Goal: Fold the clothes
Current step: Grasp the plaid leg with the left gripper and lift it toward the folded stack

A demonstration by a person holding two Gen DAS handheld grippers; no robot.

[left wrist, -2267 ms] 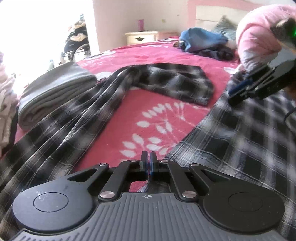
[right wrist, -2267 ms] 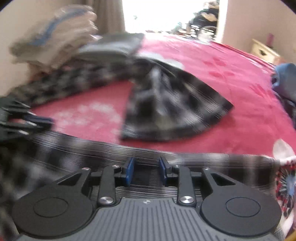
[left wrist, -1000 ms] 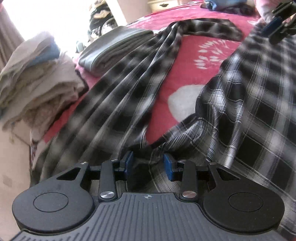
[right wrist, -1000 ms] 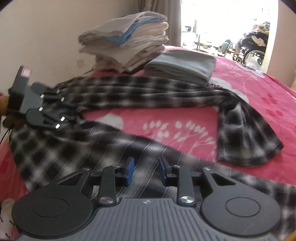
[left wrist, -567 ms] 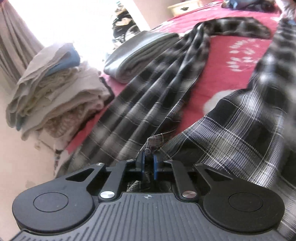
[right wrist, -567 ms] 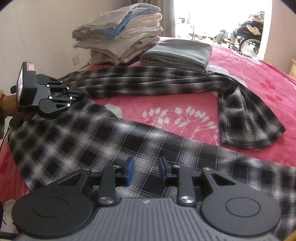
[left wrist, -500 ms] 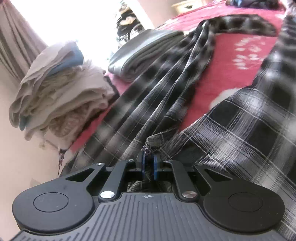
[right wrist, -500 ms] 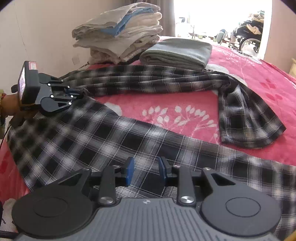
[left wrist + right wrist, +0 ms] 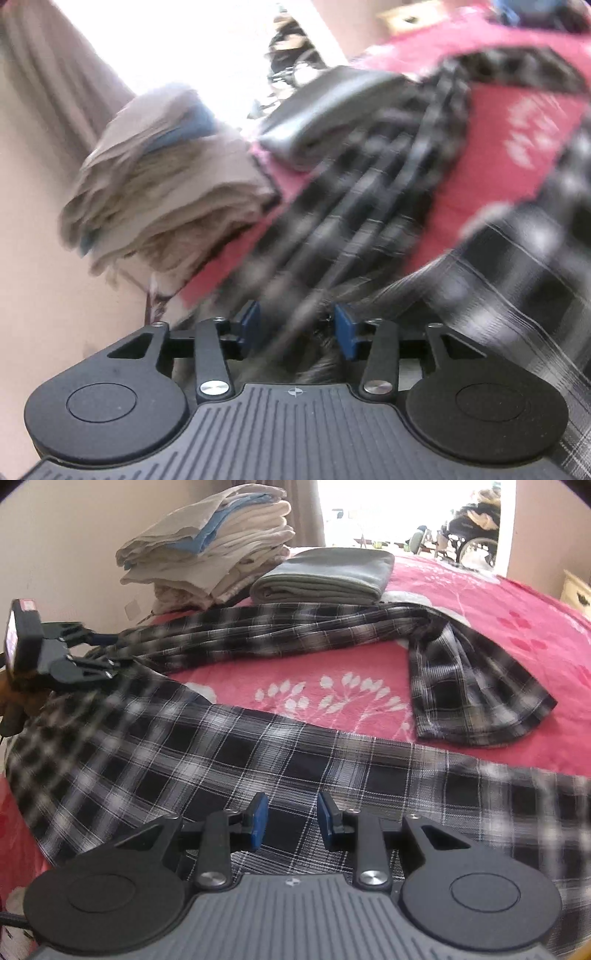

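Left hand-held gripper [image 9: 296, 328] is opening its jaws, a bunched corner of the plaid shirt [image 9: 258, 753] lying loose between the blue pads, while the right hand-held gripper [image 9: 292, 821] hovers part open over the flat panel, gripping nothing. That shirt sprawls across the red bed [image 9: 480, 602], its long sleeve running from the left gripper toward the far side. Beyond the sleeve sit a folded grey garment [image 9: 325, 574] and a stack of pale folded laundry [image 9: 210, 550], clear of the fold.

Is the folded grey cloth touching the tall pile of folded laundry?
Cannot tell. In the right wrist view the grey cloth lies close beside the pile, but where they meet is unclear.
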